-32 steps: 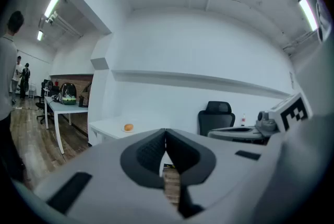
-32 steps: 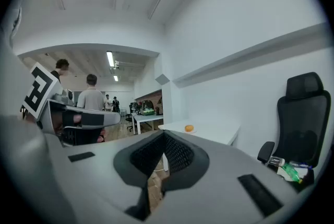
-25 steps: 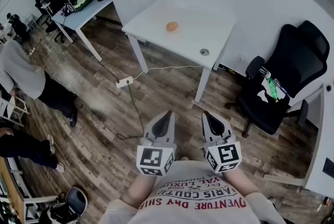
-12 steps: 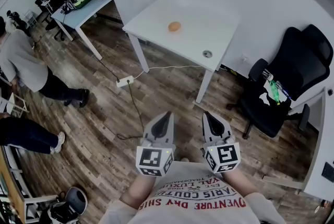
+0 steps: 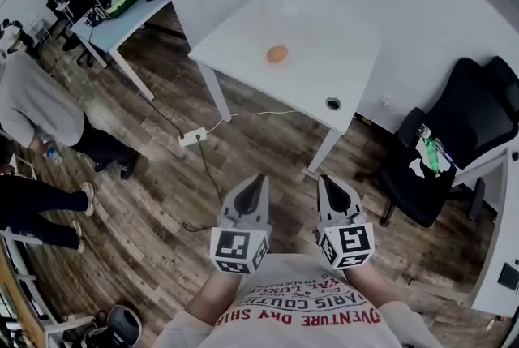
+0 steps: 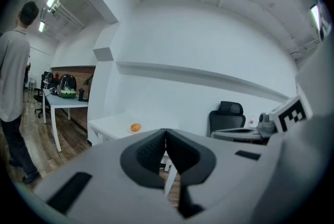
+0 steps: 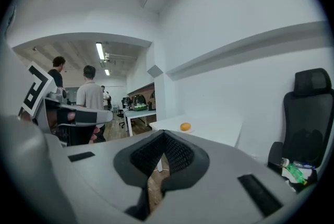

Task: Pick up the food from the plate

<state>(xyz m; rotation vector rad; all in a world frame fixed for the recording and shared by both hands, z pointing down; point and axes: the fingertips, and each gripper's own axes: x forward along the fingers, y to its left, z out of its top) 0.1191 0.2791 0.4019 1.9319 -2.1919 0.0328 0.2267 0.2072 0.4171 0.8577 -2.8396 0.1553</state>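
An orange, roundish piece of food lies on a white table well ahead of me. In the right gripper view the food rests on a pale plate that barely stands out from the tabletop. The left gripper view shows the food small and far off. My left gripper and right gripper are held side by side close to my body, above the wooden floor, pointing toward the table. Both are shut with nothing between their jaws.
A black office chair stands right of the table. A power strip with cables lies on the floor before the table. People stand at the left. A second table with bags is at the far left.
The white table and the food have come nearer and sit lower in the head view. The person at the left has shifted position. Both grippers stay shut and side by side.
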